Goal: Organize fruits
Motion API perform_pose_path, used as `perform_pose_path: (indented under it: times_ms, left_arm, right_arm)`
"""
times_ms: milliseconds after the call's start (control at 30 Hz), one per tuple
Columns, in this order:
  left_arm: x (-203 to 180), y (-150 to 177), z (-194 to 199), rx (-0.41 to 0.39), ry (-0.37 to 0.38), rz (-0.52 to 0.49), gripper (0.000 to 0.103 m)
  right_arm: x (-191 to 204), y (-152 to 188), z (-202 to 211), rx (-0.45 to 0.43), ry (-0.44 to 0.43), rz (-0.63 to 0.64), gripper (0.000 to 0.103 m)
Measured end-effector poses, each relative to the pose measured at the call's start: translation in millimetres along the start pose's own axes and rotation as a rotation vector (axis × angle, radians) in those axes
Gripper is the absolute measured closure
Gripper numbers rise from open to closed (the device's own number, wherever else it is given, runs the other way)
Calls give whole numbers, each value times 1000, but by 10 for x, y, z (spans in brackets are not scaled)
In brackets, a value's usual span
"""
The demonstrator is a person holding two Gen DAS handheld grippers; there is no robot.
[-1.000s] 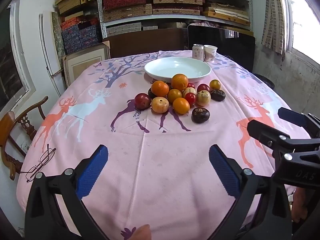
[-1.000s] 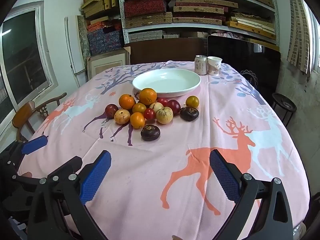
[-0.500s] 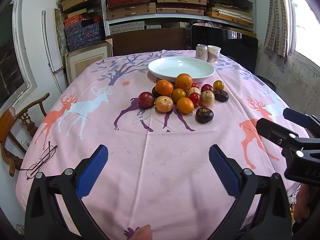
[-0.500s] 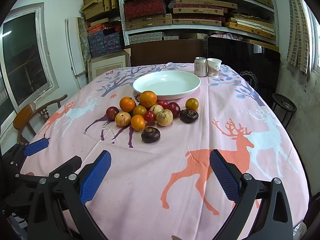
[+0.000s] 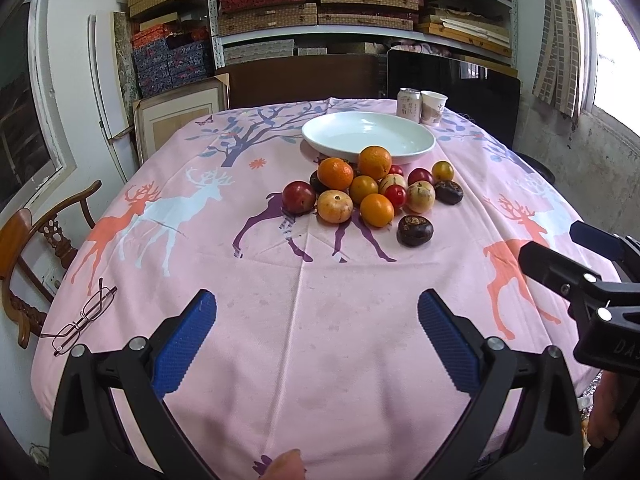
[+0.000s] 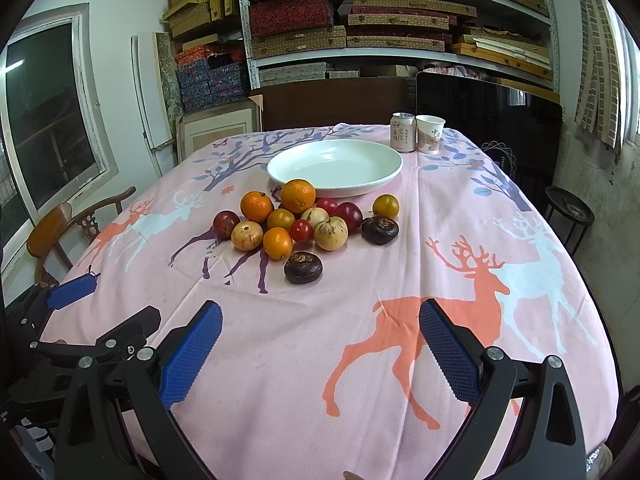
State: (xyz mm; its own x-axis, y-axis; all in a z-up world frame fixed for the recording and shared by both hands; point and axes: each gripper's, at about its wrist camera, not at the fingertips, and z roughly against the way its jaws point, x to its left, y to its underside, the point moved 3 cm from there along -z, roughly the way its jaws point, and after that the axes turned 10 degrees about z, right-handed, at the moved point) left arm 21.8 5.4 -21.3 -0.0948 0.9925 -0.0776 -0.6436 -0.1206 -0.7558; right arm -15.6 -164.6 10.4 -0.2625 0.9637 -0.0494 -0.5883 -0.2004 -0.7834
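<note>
A pile of fruit point(image 5: 370, 194) point(image 6: 298, 222) lies mid-table on the pink deer-print cloth: oranges, red plums, pale round fruits and dark brown ones. One dark brown fruit point(image 5: 415, 231) point(image 6: 303, 267) sits nearest, slightly apart. Behind the pile stands an empty white plate point(image 5: 368, 136) point(image 6: 334, 166). My left gripper point(image 5: 316, 340) hangs open over the near cloth, well short of the fruit. My right gripper point(image 6: 320, 348) is open too, nothing between its blue pads. Each gripper shows at the edge of the other's view.
A drink can point(image 5: 409, 101) and a paper cup point(image 5: 433, 107) stand behind the plate. Eyeglasses point(image 5: 82, 318) lie at the table's left edge. A wooden chair point(image 5: 36, 240) stands left of the table. Shelves with boxes fill the back wall.
Both views have drifted slightly, so the fruit pile and plate sit a little differently in frame. Both grippers stay open and hold nothing.
</note>
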Motion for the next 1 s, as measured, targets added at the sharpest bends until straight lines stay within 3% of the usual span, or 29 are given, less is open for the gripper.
perform_pose_path:
  times_ms: [1000]
  left_arm:
    - [-3, 53, -29, 11, -2, -2, 4]
  right_arm:
    - [20, 4, 11, 5, -5, 1, 4]
